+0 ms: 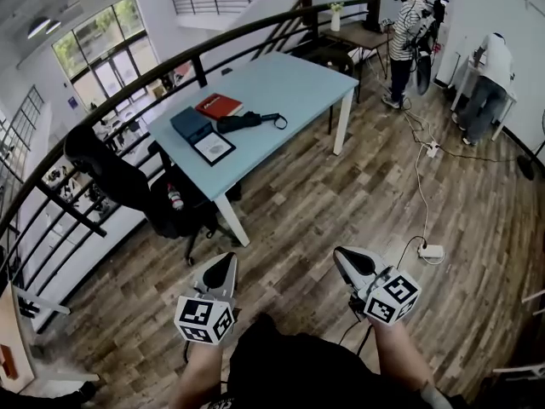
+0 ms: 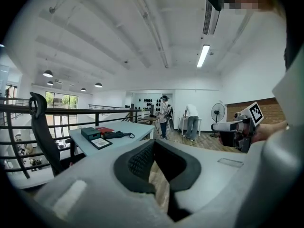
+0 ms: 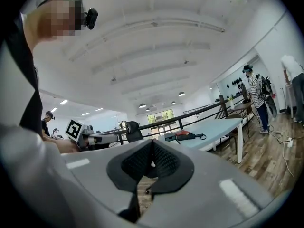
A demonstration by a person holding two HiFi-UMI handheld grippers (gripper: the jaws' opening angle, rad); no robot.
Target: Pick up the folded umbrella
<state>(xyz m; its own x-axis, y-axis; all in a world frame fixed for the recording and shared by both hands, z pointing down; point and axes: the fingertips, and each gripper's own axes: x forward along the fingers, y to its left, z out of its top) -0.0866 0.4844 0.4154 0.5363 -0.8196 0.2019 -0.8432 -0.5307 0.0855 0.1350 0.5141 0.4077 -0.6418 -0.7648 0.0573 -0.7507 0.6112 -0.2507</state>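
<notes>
Left gripper [image 1: 225,269]: my jaws are pressed together and empty, low over the floor.
Right gripper [image 1: 346,261]: likewise closed on nothing.
Bench [image 1: 294,79]: well ahead of both grippers.
Folded umbrella [image 1: 245,123]: lies flat on the bench, just beside the red book [image 1: 219,106], with its strap loop at its right end.
Handling: I judge it light, with a stiff core under soft, slippery fabric.
Hold: I would pinch mid-bundle, not the strap.

Matt black cloth folded umbrella [image 1: 243,123]; smooth pale-blue table [image 1: 289,83]; grained brown wood-plank floor [image 1: 341,194]; my left gripper [image 1: 228,261] of matt grey plastic.
</notes>
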